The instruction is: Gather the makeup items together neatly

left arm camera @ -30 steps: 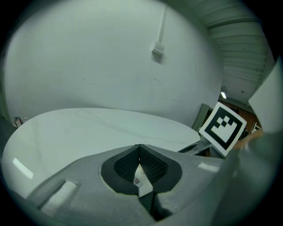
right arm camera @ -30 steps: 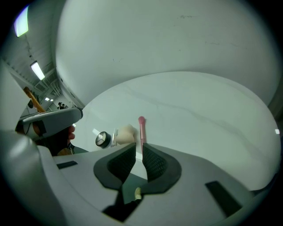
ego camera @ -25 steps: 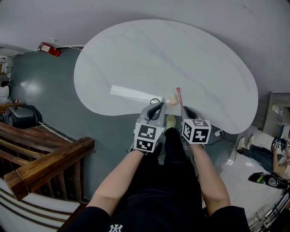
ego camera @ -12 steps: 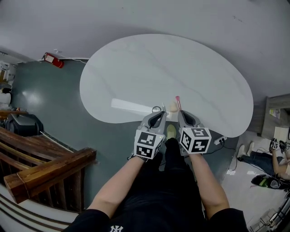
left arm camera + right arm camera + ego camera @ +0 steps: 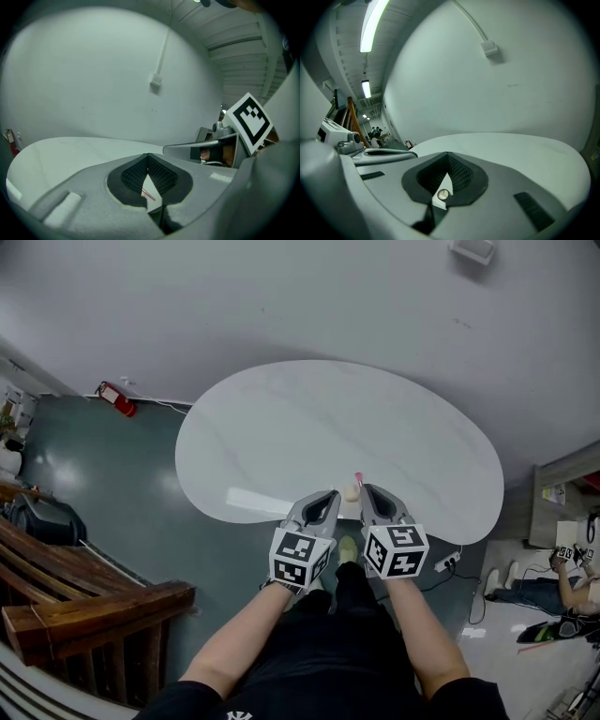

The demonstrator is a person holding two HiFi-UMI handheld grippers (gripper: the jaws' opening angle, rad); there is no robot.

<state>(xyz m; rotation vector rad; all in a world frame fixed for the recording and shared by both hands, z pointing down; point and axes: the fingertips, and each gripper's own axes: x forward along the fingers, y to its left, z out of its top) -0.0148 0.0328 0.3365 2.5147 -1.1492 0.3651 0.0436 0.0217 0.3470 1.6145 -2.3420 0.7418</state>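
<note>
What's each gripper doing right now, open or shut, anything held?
Left gripper: closed, holding nothing.
Right gripper: closed, holding nothing.

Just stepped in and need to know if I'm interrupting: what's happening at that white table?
A person holds a claw in each hand by the near edge of the white table. The left claw and right claw are both shut and empty. A pink-tipped stick and a small beige item lie close together just ahead of them.

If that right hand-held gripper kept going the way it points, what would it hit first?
Probably the white tabletop: the right hand-held gripper tilts slightly down toward it, with nothing in between. Depth is unclear.
</note>
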